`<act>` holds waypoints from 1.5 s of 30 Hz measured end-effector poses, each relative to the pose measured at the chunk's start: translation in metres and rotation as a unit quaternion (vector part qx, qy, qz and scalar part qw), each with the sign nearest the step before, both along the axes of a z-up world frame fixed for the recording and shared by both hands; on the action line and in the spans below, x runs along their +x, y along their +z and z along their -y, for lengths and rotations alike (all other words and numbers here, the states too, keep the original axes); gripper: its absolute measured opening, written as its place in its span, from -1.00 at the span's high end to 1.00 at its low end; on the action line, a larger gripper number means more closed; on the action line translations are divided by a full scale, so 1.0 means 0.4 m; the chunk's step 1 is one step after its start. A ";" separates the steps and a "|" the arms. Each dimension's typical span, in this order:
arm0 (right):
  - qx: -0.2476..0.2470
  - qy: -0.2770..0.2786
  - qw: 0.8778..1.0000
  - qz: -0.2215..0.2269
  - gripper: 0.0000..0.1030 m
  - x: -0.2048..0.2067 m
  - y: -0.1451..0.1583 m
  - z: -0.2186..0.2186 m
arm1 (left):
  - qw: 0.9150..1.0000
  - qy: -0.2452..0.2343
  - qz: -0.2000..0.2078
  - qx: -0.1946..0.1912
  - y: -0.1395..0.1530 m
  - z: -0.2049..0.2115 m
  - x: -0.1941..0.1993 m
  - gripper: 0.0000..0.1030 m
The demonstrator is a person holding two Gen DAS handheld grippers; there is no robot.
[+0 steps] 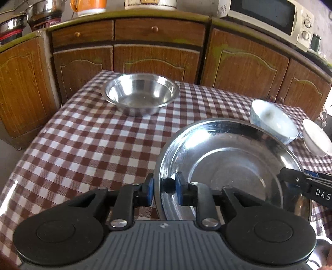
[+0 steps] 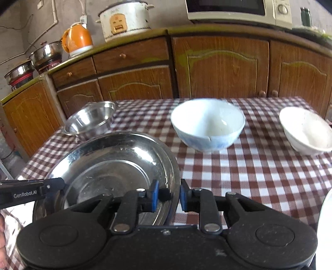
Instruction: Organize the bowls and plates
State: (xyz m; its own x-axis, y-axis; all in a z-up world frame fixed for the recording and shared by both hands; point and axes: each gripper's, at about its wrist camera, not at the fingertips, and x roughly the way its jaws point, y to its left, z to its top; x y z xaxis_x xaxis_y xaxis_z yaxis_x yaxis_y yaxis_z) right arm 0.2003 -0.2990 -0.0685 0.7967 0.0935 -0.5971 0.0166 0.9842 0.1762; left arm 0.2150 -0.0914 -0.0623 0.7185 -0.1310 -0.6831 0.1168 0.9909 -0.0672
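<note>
Steel plate, near edge of checked table, was pinched at opposite rims by left gripper and right gripper, both clenched; sound handling judged to require level, matched lifting toward far-left steel bowl.

Brown-and-white checked tablecloth on the table, wood-grain brown cabinets with round knobs behind, cream microwave oven, white rice cooker, orange kettle, grey plaster wall, daylight
</note>
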 end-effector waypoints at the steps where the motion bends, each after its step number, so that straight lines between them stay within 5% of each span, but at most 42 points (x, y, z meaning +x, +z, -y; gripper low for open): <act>1: 0.001 0.002 1.000 0.004 0.47 -0.003 0.011 -0.004 | 1.000 0.002 0.001 0.000 0.006 -0.003 -0.002 0.55; 17: -0.008 0.024 0.999 0.045 0.47 -0.065 0.141 -0.071 | 0.999 0.027 0.037 -0.002 0.124 -0.063 -0.079 0.55; 45: -0.023 0.038 0.995 0.091 0.46 -0.195 0.275 -0.125 | 0.996 0.038 0.074 -0.017 0.230 -0.117 -0.200 0.54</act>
State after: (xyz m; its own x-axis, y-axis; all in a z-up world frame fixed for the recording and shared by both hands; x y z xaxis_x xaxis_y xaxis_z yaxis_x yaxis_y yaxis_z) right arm 0.1222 -0.2488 0.0416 0.8834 0.1343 -0.4490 -0.0868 0.9884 0.1249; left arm 0.1349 -0.0447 0.0296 0.8194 -0.0940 -0.5655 0.0531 0.9947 -0.0884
